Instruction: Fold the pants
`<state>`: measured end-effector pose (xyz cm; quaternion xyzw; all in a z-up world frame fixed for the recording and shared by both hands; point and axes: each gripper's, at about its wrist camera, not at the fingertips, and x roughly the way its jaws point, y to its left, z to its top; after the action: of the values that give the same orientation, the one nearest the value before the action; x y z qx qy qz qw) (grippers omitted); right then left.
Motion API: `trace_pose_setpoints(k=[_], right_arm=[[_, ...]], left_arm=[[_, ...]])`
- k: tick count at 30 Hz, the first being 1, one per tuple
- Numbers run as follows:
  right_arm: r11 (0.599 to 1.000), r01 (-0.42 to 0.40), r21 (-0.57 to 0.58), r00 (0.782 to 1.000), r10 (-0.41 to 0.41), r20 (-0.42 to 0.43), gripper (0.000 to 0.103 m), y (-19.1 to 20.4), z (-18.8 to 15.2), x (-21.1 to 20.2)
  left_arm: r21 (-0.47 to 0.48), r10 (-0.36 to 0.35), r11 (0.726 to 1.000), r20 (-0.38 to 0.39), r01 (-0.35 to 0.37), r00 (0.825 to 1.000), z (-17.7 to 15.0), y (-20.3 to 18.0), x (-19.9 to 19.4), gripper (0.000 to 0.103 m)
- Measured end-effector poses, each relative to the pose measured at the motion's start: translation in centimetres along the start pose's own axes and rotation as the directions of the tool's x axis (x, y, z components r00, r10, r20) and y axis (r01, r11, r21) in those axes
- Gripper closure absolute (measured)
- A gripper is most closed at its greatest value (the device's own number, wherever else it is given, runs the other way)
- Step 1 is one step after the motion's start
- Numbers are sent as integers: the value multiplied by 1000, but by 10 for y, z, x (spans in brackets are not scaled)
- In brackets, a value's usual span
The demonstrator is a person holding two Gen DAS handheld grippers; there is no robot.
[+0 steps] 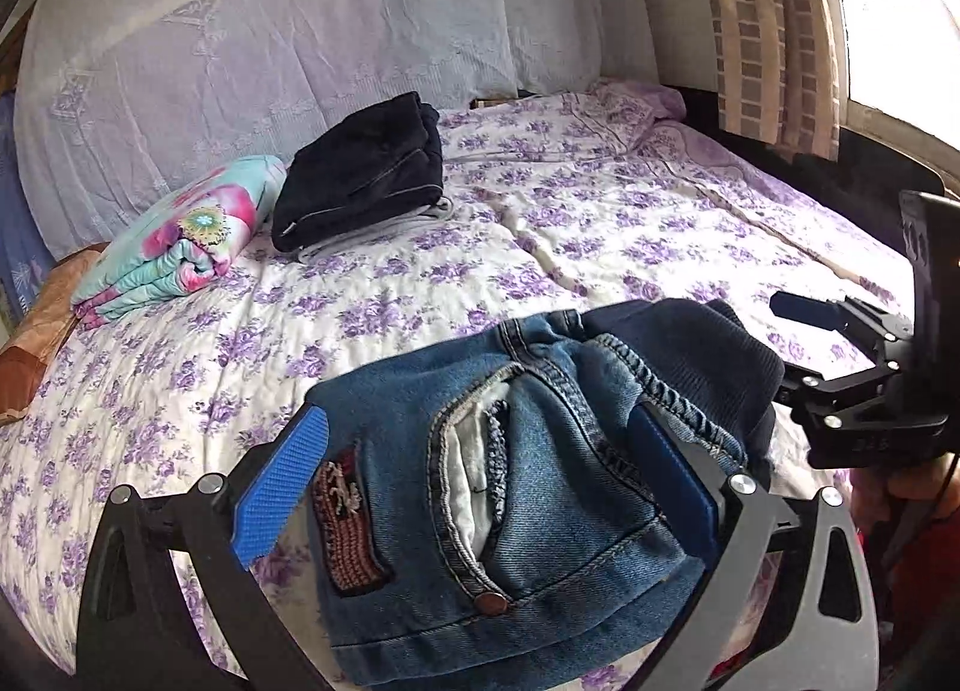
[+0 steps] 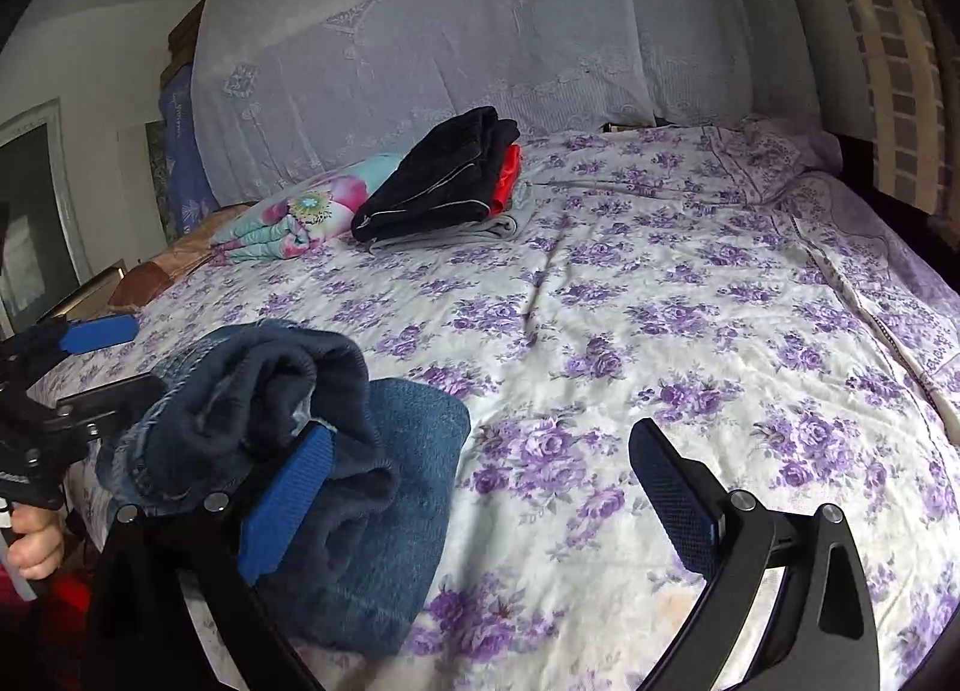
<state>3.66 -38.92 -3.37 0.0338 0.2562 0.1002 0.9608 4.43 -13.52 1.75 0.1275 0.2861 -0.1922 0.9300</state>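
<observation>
A folded bundle of blue jeans [image 1: 390, 391] lies at the near edge of the bed, pocket and button facing up and a dark knit waistband at its far end. My left gripper [image 1: 480, 481] is open and straddles the bundle, with one blue pad at each side. In the right wrist view the jeans [image 2: 408, 421] lie at the lower left. My right gripper [image 2: 480, 505] is open over the bare sheet, its left pad [image 2: 288, 505] resting against the denim. Each gripper shows in the other view: the right gripper [image 1: 810, 343] and the left gripper [image 2: 114, 361].
The bed has a purple-flowered sheet [image 2: 660, 331]. A stack of folded dark clothes [image 1: 360, 175] with something red in it [image 2: 507, 175] sits at the far side. Next to it lies a folded floral blanket [image 1: 174, 241]. Behind is a lace-covered headboard [image 1: 300, 31], with a curtain [image 1: 768, 19] at the right.
</observation>
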Motion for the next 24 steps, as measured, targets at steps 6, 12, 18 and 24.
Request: trace_pose_setpoints(k=[6, 12, 18, 24], right_arm=[[992, -18, -121, 995, 6, -103, 4, 27, 1, 19], [988, 2, -157, 997, -14, -78, 4, 35, 26, 52], [998, -18, 66, 987, 29, -161, 3, -10, 18, 75], [954, 268, 137, 963, -269, -9, 4, -17, 15, 13]], left_arm=[[-65, -92, 994, -55, 88, 994, -25, 5, 16, 6], [-37, -56, 998, -74, 53, 996, -27, 4, 20, 6], [-82, -90, 993, -93, 82, 992, -23, 9, 36, 6], [-55, -60, 997, -58, 57, 997, -29, 3, 26, 6]])
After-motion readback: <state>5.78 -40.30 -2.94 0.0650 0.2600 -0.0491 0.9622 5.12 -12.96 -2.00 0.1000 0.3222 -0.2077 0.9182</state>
